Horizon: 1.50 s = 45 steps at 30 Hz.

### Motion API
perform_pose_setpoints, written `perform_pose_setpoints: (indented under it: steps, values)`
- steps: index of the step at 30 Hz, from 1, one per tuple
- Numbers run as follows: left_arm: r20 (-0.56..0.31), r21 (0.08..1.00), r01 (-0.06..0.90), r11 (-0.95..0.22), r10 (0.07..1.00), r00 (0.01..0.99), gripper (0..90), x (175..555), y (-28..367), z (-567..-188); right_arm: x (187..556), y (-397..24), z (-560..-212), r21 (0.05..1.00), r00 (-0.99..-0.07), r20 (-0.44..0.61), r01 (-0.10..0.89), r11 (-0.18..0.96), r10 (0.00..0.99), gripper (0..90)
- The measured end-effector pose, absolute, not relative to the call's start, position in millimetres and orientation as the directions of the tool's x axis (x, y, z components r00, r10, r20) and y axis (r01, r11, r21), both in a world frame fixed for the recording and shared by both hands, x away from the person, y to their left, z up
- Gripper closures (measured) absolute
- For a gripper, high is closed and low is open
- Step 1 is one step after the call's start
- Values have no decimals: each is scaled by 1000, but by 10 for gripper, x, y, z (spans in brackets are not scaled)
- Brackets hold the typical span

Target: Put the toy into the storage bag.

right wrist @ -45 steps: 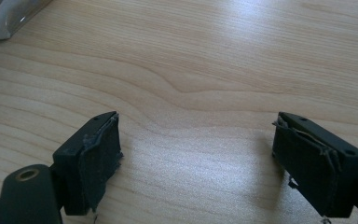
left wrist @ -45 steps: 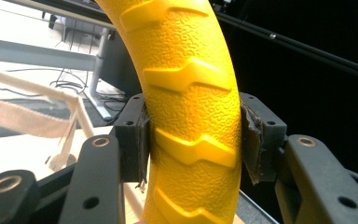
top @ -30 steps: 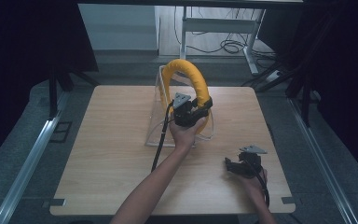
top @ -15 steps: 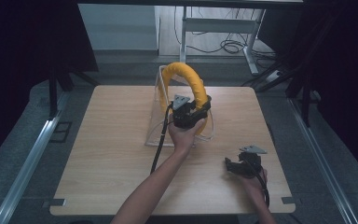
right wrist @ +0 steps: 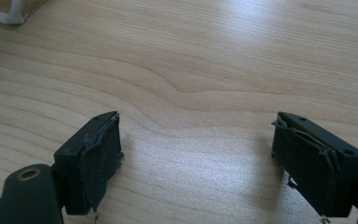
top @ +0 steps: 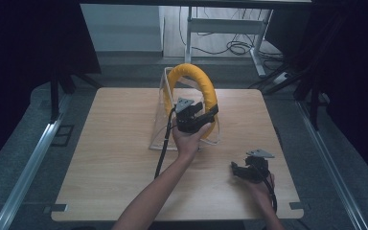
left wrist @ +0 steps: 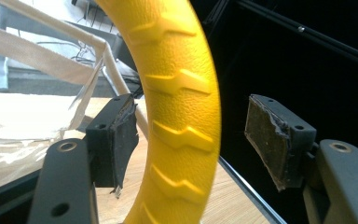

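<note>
- Left gripper: raised over the far middle of the light wooden table, against the right side of the thick yellow ridged rubber ring.
- Left jaws: spread wide, having just been opening, with the yellow ridged ring standing between them.
- Left pads: the near pad just beside the ring's inner edge, contact not clear; the far pad well apart from the ring's outer edge, a dark gap between.
- Grip: none on the ring; no pad pressing on it.
- Yellow ridged ring: upright on its edge, arching above the clear plastic open-topped box with pale rim strips, lower part down inside that box.
- Clear plastic box: on the table's far half, near the middle; pale rim strips seen behind the ring in the left gripper view.
- Left hand: beneath the gripper body, forearm reaching in from the near edge; black cable trailing down along the forearm.
- Right gripper: low over the table's near right part, well apart from the box and the ring.
- Right jaws: spread wide, pads over bare wood grain, nothing between them, nothing held.
- Right hand: behind the gripper, near the table's near edge.
- Corner of the clear box: at the upper left of the right gripper view, far from the pads.
</note>
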<state>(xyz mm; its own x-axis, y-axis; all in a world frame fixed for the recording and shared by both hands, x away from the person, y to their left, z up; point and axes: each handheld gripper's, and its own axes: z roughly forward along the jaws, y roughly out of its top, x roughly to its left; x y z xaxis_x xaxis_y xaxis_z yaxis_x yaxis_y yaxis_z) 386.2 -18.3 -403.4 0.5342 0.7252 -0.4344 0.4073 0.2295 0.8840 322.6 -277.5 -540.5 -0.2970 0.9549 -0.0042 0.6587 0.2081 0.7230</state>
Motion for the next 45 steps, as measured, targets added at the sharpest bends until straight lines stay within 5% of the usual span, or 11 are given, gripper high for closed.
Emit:
perform_pose_setpoints:
  steps: [30, 45]
  values:
    - [-385, 910, 368, 190, 713, 586, 337, 3391, 600, -3987, 3227, -2775, -5404, 723, -296, -6, 659, 208, 955, 160]
    - [-350, 906, 405, 123, 755, 554, 337, 3129, 1025, -4359, 3227, -2773, -5405, 723, -294, -5, 660, 206, 956, 160]
